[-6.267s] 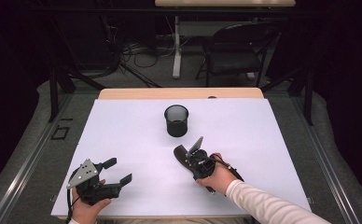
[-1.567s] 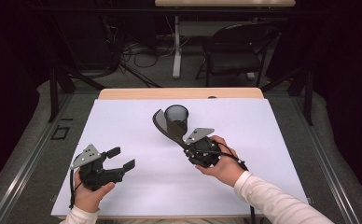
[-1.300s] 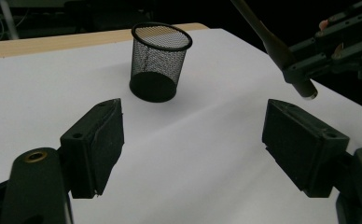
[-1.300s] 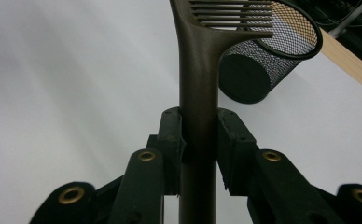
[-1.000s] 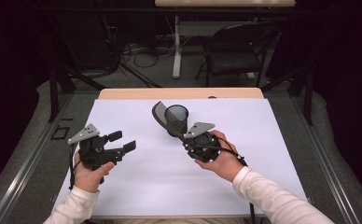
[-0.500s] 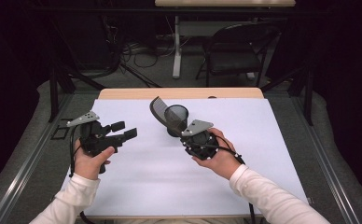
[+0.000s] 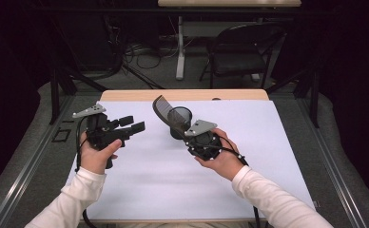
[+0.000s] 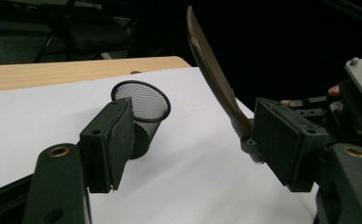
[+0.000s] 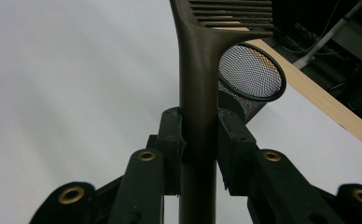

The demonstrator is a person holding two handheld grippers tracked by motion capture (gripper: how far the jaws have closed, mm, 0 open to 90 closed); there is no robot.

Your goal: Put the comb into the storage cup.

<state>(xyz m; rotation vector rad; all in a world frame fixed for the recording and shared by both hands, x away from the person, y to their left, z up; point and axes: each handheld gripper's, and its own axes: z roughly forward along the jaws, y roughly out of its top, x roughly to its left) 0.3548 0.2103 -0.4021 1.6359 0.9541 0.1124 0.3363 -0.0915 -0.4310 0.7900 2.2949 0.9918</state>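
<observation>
Right claw (image 9: 198, 140) grips comb (image 9: 202, 70) beside mesh cup (image 9: 250, 77).

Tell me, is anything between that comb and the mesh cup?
Nothing visible is. The right tongs grip the comb by its handle, its toothed end up beside the cup's open rim. The left tongs, jaws apart with nothing in them, hover off to the cup's left, clear of that gap.
</observation>
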